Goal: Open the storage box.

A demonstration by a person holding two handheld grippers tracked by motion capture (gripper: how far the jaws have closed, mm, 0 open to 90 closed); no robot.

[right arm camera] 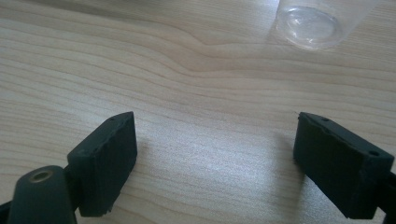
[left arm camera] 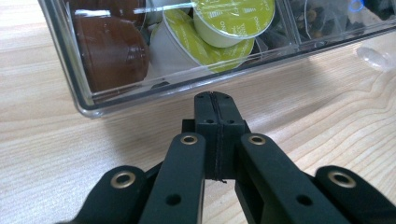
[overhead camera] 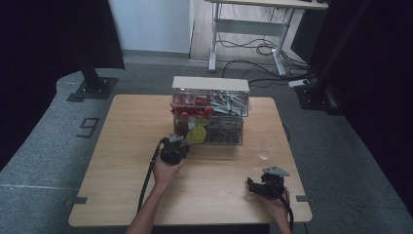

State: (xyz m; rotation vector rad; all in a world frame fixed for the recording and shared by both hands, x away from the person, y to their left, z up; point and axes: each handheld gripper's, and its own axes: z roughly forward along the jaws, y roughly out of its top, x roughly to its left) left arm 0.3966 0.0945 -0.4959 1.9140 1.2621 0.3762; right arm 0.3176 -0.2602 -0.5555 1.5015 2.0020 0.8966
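Observation:
A clear plastic drawer organiser stands at the table's far middle. Its lower left drawer holds green-lidded coffee capsules and brown ones. My left gripper is shut with nothing in it; its tips sit just in front of that drawer's clear front, and I cannot tell whether they touch it. My right gripper rests open near the table's front right, jaws wide apart over bare wood. A clear plastic cup stands ahead of it, also in the high view as a clear cup.
The organiser's upper drawers hold red items and grey metal parts. The wooden table has free room at left and front. A desk with cables stands beyond on the grey floor.

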